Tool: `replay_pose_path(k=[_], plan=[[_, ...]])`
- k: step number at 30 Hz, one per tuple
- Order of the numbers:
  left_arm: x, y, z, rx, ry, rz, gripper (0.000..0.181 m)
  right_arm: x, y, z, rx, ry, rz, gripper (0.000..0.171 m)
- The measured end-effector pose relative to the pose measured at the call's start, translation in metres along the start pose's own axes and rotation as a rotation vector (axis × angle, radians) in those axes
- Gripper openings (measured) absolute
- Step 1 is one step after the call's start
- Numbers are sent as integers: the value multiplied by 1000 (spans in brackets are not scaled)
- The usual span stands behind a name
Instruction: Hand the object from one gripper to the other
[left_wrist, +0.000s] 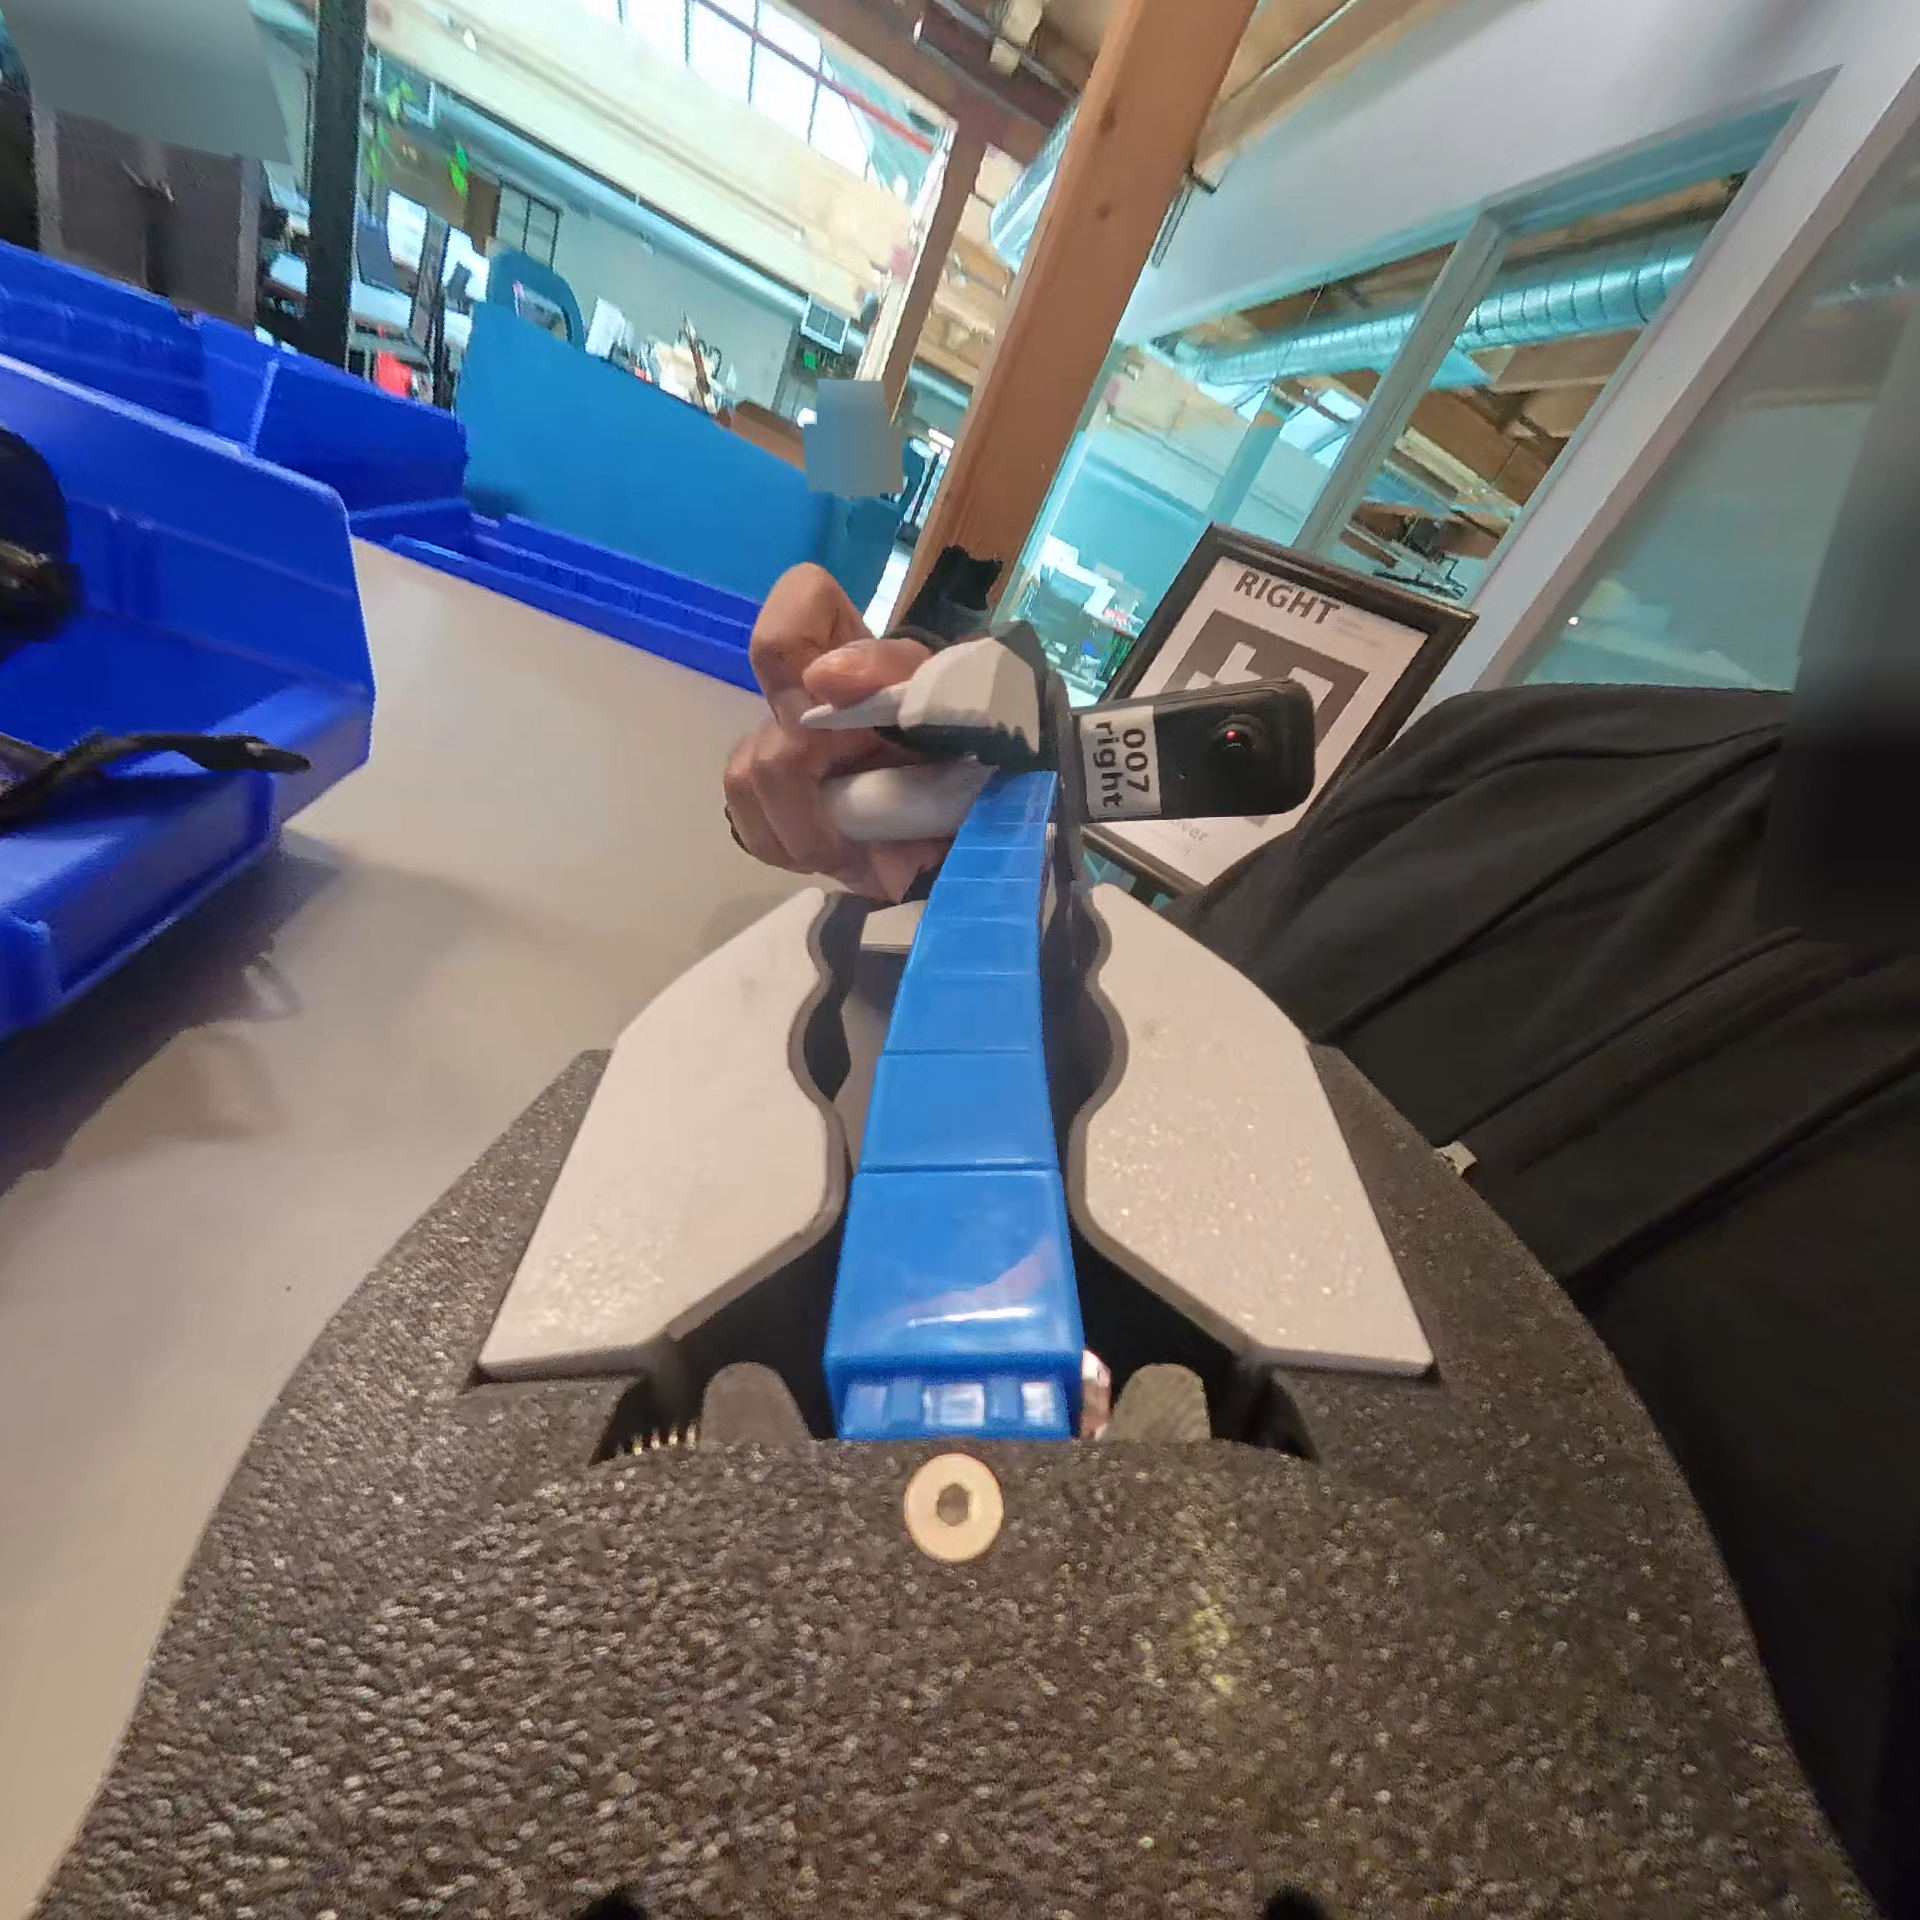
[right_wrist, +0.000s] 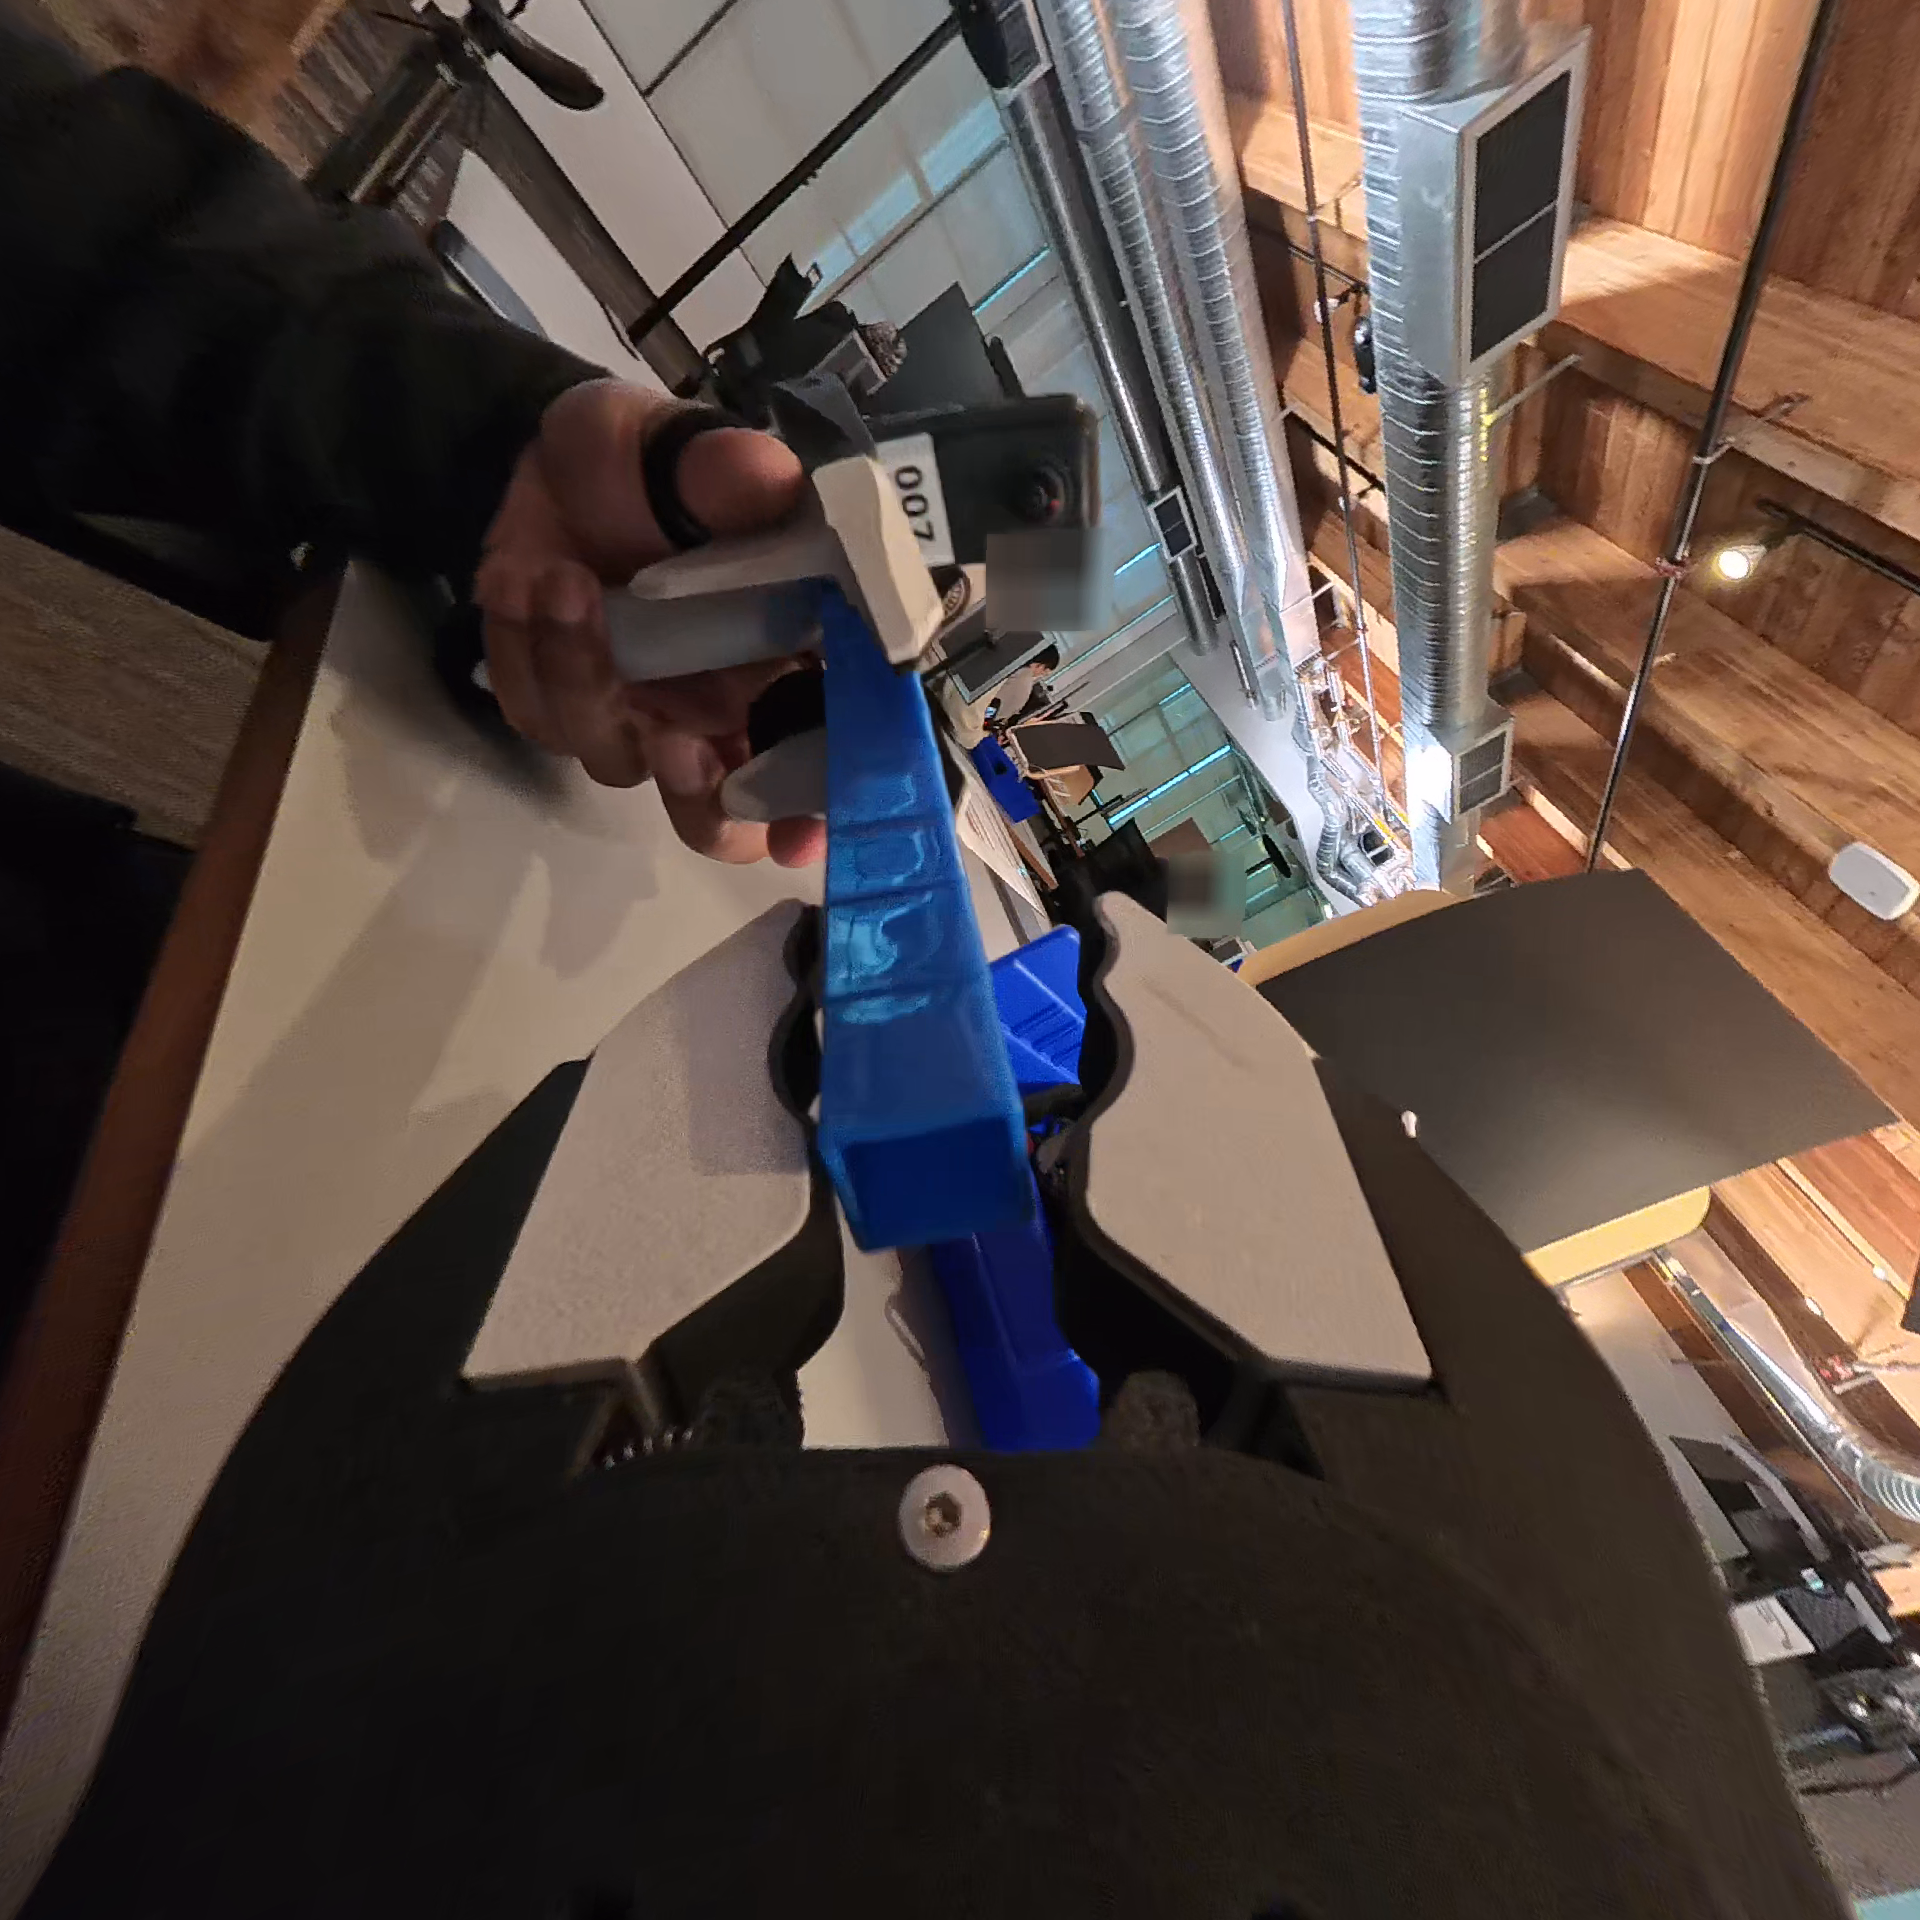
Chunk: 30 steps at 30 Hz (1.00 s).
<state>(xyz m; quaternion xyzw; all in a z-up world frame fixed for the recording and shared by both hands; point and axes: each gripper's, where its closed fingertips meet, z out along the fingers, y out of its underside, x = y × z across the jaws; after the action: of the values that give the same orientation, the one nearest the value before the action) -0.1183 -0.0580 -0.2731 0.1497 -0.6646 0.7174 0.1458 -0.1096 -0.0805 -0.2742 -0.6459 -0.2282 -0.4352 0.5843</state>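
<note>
A long blue segmented bar (left_wrist: 966, 1122) runs straight out between my left gripper's (left_wrist: 961, 899) grey fingers, reaching back to the gripper's base. Both fingers press its sides, so the left gripper is shut on it. Its far end reaches the hand-held right gripper (left_wrist: 997, 727). In the right wrist view the bar's (right_wrist: 894, 935) other end lies between my right gripper's (right_wrist: 945, 909) fingers. It rests against one finger, with a gap to the other, so the jaws are open around it. The left gripper (right_wrist: 873, 582), held in a hand, grips the far end.
Blue bins (left_wrist: 187, 675) stand on the grey table (left_wrist: 468, 831) to the left and at the back (left_wrist: 582, 582). A framed sign (left_wrist: 1278, 665) and a black bag (left_wrist: 1558, 883) are on the right. A blue bin (right_wrist: 1039, 997) shows below the right gripper. Only a small space, under 4 cm, lies between the two pairs of fingers.
</note>
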Motion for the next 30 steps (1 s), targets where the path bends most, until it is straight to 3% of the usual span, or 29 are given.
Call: replay_pose_path(k=[11,20,30], plan=[[-11,3,3,-15,-46,-67,43,-8,3,4,-26,-26,-31,42],[-5,-24,-9,161,-100,188,64,5,-3,-1,30,-10,111,41],[-21,-27,-15,191,-151,82,54,3,12,4,-59,-27,146,42]])
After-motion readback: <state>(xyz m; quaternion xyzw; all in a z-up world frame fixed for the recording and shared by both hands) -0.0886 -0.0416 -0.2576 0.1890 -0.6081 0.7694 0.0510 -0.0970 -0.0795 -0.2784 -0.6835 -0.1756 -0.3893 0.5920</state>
